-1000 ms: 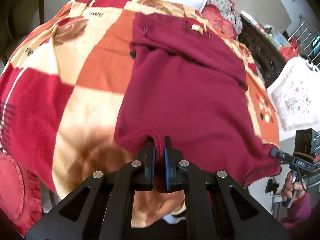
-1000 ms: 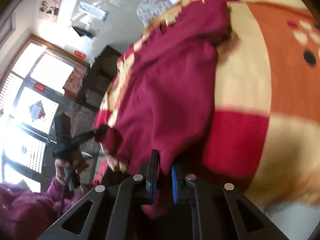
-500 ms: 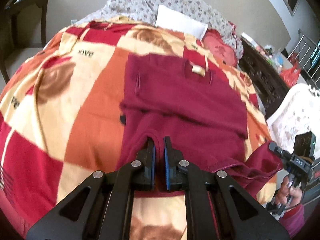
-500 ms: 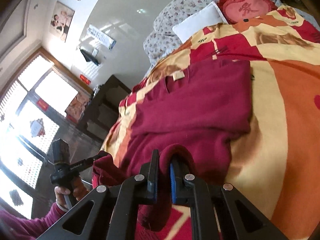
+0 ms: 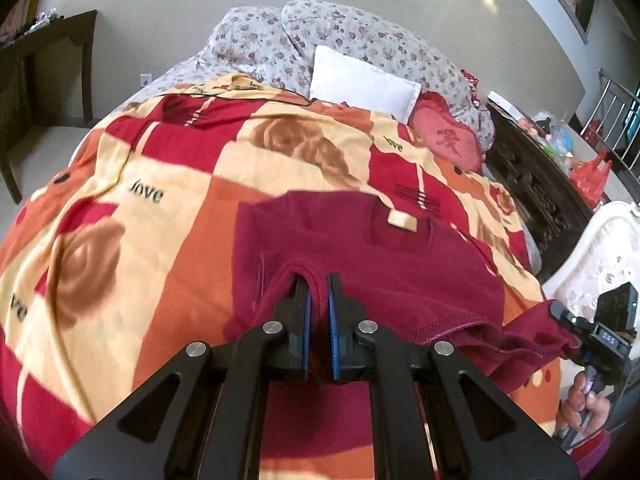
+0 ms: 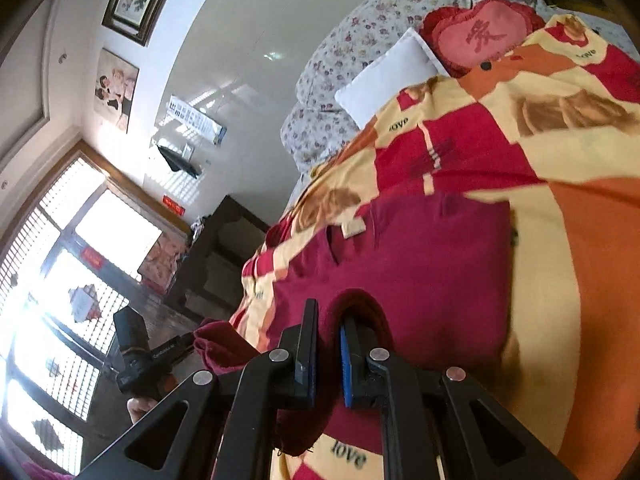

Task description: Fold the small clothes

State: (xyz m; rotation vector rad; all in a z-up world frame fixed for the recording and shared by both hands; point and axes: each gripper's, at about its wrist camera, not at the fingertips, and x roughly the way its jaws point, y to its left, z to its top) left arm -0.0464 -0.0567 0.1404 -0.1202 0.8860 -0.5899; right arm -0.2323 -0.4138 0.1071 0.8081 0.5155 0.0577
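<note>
A dark red shirt (image 5: 384, 264) with a tan neck label (image 5: 403, 222) lies on the patterned blanket (image 5: 120, 208). Its lower part is lifted and carried toward the collar. My left gripper (image 5: 318, 280) is shut on one bottom corner of the shirt. My right gripper (image 6: 328, 316) is shut on the other bottom corner, which bulges between the blue pads; the shirt (image 6: 420, 264) spreads beyond it. In the left wrist view the right gripper (image 5: 560, 316) shows at the right, holding the hem. In the right wrist view the left gripper (image 6: 188, 342) shows at the left, holding cloth.
The bed holds a white pillow (image 5: 362, 84), a red heart cushion (image 5: 448, 140) and a floral quilt (image 5: 360, 40) at its head. A dark carved cabinet (image 5: 532, 188) stands along the right side. A dark wooden table (image 5: 44, 64) stands at the left.
Both grippers have carried the shirt's bottom edge up and forward toward the collar, so the lower half now lies folded over the upper half. Both stay shut on the cloth.
</note>
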